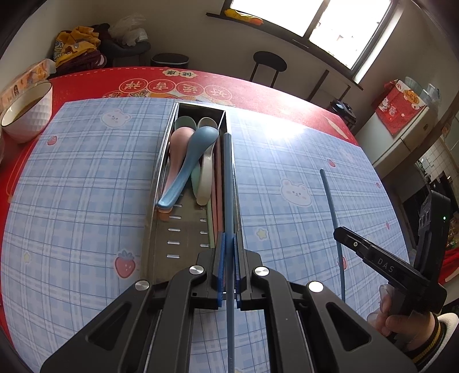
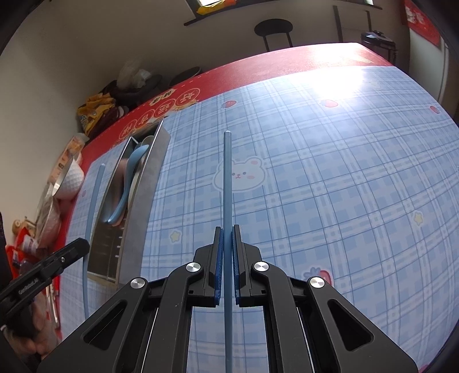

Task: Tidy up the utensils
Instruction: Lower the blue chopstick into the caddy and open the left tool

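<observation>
Both tongs [image 1: 229, 241] [image 2: 227, 232] tilt downward (each clamping a blue chopstick [image 1: 228, 183] [image 2: 227, 178]).

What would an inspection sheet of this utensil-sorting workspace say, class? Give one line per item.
Surface: blue plaid mat over red tablecloth.
Job's things: metal tray holding blue spoon, other spoons and chopsticks.
Clutter: white bowl at the mat's edge.
Grippers: left gripper shut on a blue chopstick; right gripper shut on another blue chopstick.
Cables: nothing seen.
Surroundings: black stool, window.
</observation>
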Motion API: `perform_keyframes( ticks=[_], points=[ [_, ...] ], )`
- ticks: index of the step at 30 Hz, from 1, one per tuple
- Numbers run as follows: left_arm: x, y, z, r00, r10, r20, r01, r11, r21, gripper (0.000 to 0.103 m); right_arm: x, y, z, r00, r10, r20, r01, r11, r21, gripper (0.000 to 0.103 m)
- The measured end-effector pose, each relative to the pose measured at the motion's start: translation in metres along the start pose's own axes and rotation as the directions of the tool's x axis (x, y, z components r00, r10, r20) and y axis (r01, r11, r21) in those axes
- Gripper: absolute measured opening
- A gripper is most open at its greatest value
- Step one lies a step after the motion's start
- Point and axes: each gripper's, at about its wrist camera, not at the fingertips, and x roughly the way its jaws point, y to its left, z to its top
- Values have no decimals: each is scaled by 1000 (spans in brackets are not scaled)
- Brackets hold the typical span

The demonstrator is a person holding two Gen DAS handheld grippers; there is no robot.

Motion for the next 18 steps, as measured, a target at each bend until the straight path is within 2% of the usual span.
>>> perform_keyframes(
  ticks=[6,12,18],
  points=[
    [21,6,39,998,-54,-41,52,998,-42,6,-5,-12,1,1000,-13,11,13,1000,24,6],
    [54,2,80,998,-38,-55,37,999,-18,6,-10,-26,-2,999,-34,17,33,998,49,6],
    [85,1,90,994,23,-106,-18,999,44,6,-18,-50,-4,997,-67,24,64,992,108,6]
  ],
)
